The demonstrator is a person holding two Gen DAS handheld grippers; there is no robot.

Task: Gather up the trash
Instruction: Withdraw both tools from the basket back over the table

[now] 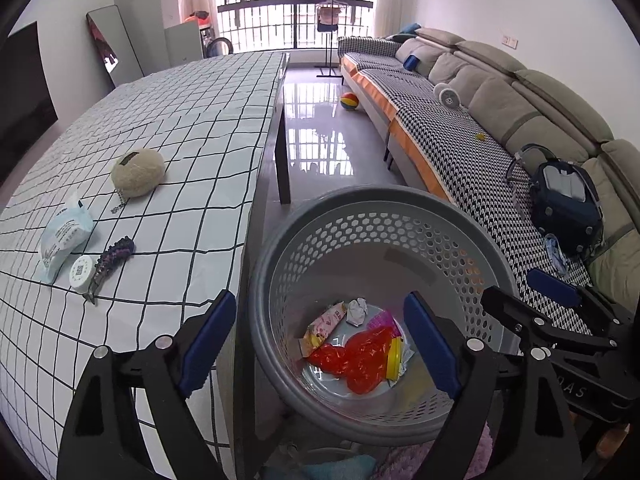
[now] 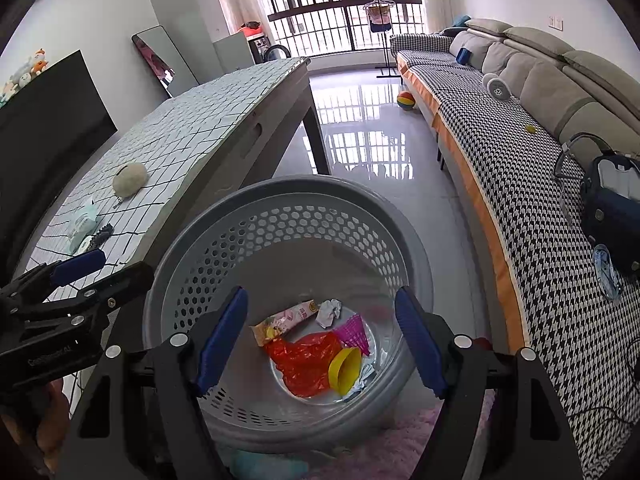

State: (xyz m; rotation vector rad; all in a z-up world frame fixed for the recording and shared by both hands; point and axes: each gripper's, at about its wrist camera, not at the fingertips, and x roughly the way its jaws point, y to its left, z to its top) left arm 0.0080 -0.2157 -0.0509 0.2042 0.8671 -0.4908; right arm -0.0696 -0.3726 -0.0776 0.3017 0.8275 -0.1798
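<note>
Through the left wrist camera I see my left gripper (image 1: 320, 340) released, nothing between its fingers, above the grey perforated basket (image 1: 460, 248) beside the worktop (image 1: 180, 128). At the bottom lies the trash: a crumpled red plastic bag (image 1: 358, 356), a pink wrapper (image 1: 326, 322), a white paper wad (image 1: 356, 310).

Through the right wrist camera my right gripper (image 2: 322, 336) is also spread and empty over the same basket, where a yellow funnel (image 2: 346, 368) and a pink mesh piece (image 2: 354, 334) touch the red bag.

basket mouth (image 1: 372, 204) open, table edge (image 1: 256, 200) beside
</note>
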